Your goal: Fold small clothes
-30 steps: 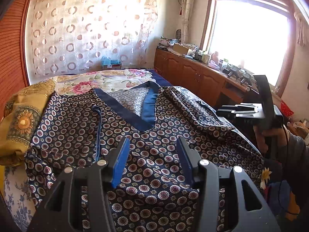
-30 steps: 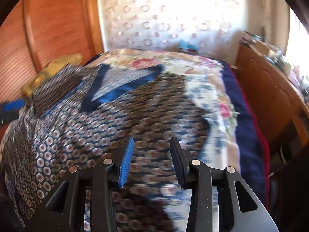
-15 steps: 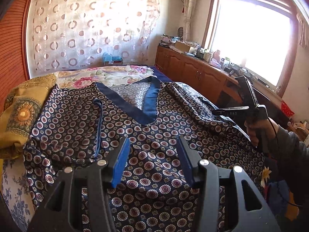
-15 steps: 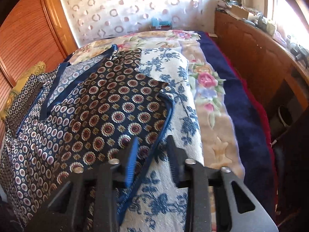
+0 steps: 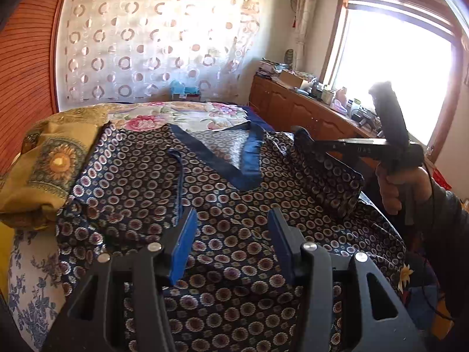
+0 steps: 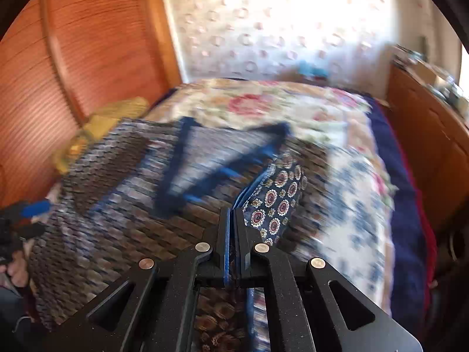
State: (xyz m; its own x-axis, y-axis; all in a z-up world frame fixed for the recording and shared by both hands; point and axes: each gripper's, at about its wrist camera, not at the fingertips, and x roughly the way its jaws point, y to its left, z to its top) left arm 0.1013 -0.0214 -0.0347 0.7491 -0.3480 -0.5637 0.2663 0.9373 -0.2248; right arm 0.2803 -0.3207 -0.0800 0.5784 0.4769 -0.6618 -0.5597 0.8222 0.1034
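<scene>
- Left wrist view: the left gripper (image 5: 231, 243) hovers just above the patterned garment (image 5: 205, 205), its jaws spread wide and holding nothing. The garment lies spread on the bed (image 5: 181, 117), neckline toward the far end.
- In the same view the right gripper (image 5: 304, 139) has its jaws pressed on the garment's right sleeve (image 5: 328, 176) and holds it lifted off the bed. The risk I see: the silky-looking cloth may slide out of so small a pinch if the sleeve is swung across quickly.
- With the left jaws pinning nothing, the body of the garment may drag along with the sleeve and skew the fold.
- Room: the middle of the garment is open for laying the sleeve down. A yellow cloth (image 5: 49, 170) bunches against the garment's left edge. The wooden cabinet (image 5: 296, 111) stands close along the bed's right side.
- Right wrist view: heavily blurred, so fine edges are unclear. The right gripper (image 6: 233, 234) pinches the sleeve (image 6: 275, 196) by its blue-trimmed hem; the cloth stands up between the jaws.
- The bed's right edge, with its blue blanket (image 6: 404, 220), lies near the grasp; a dropped sleeve may slump toward it.
- The neckline trim (image 6: 176, 170) lies ahead, a likely line to fold toward.
</scene>
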